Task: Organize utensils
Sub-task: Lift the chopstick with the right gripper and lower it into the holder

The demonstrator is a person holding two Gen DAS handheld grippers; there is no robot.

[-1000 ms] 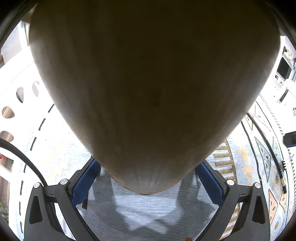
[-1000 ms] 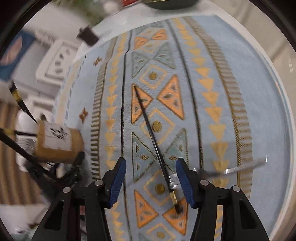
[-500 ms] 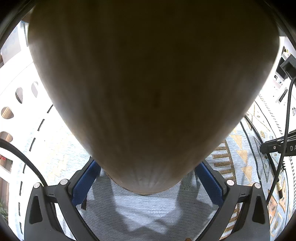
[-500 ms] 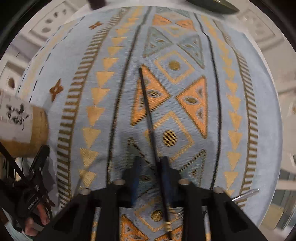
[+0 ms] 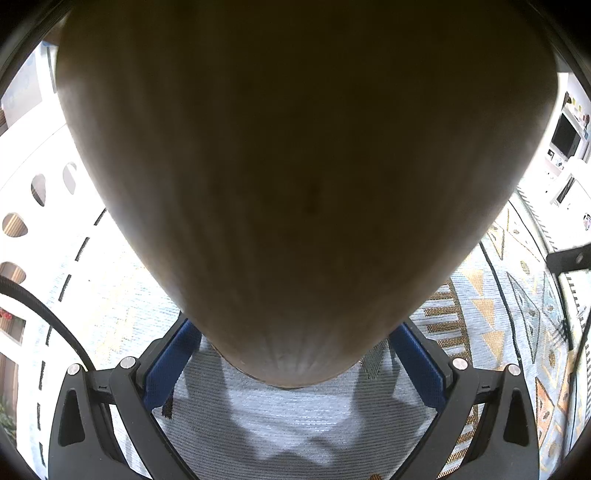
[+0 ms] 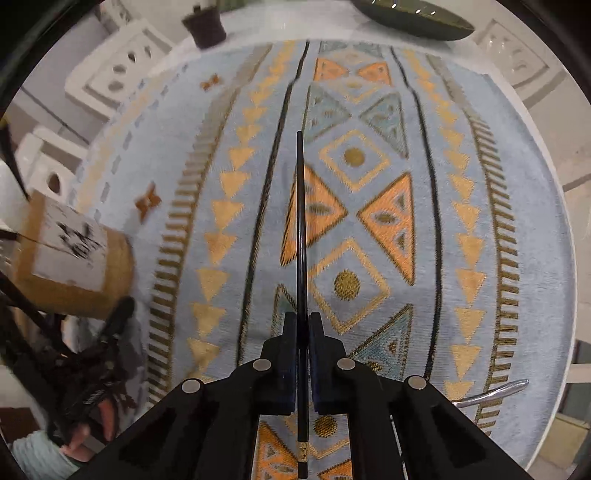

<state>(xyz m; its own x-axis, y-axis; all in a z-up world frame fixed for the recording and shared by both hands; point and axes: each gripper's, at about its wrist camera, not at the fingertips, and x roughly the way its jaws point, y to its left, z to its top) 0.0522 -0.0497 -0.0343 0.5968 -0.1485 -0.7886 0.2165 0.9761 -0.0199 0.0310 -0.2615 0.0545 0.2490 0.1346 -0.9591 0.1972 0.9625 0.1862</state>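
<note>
My right gripper [image 6: 302, 321] points down at the patterned cloth, its jaws closing tight on a thin black chopstick [image 6: 301, 221]. The chopstick runs straight ahead between the pads, with its gold-banded end behind them. My left gripper [image 5: 293, 354] is shut on a brown bamboo utensil holder [image 5: 295, 184], which fills most of the left wrist view. From the right wrist view the same holder [image 6: 70, 254] shows at the left with a white label, tilted, and black sticks [image 6: 11, 155] poke out of it. A silver utensil handle [image 6: 495, 389] lies at the lower right.
A blue woven cloth [image 6: 517, 221] with orange triangles covers a white table. A dark bowl [image 6: 413, 14] and a dark cup [image 6: 205, 24] stand at the far edge. White cut-out chairs [image 6: 122, 70] stand beyond. A person's hand [image 6: 85, 435] shows at the lower left.
My right gripper went from open astride the chopstick to shut on it, and the chopstick now points straight ahead. The left gripper and holder stayed still.
</note>
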